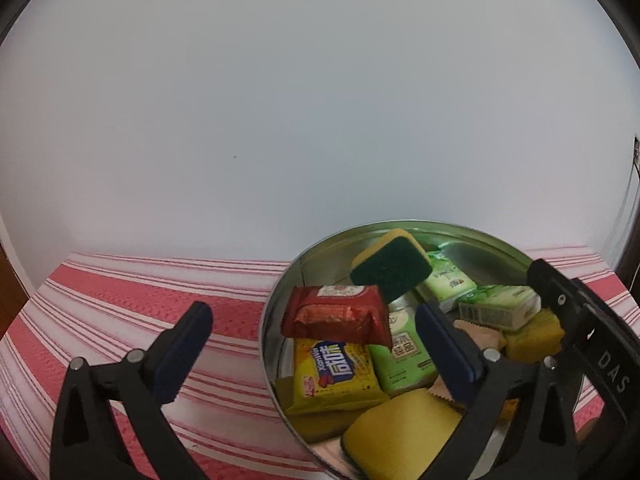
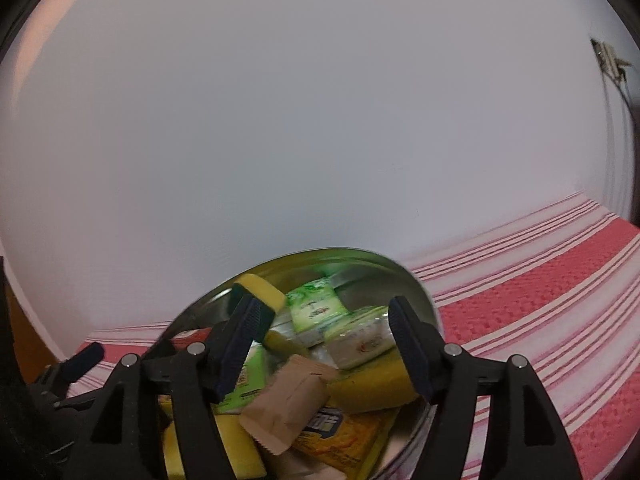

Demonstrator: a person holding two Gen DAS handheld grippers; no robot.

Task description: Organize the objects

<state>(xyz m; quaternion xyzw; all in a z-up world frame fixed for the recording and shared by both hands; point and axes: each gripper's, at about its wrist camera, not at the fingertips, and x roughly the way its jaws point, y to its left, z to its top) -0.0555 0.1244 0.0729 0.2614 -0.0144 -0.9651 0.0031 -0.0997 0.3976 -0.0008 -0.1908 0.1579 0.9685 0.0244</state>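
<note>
A round metal bowl (image 1: 280, 300) sits on a red and white striped cloth, full of items: a red packet (image 1: 336, 316), a yellow packet (image 1: 336, 372), green tissue packs (image 1: 404, 352), yellow-green sponges (image 1: 392, 266) and a brown sachet (image 2: 288, 400). My left gripper (image 1: 316, 348) is open and empty, straddling the bowl's left rim. My right gripper (image 2: 324, 344) is open and empty over the bowl (image 2: 416, 292). The right gripper also shows at the right of the left wrist view (image 1: 568, 312).
The striped cloth (image 1: 120, 304) covers the table up to a plain white wall (image 1: 280, 100). The cloth extends to the right of the bowl in the right wrist view (image 2: 540, 304). A wall socket with a cable (image 2: 608, 56) is at the far right.
</note>
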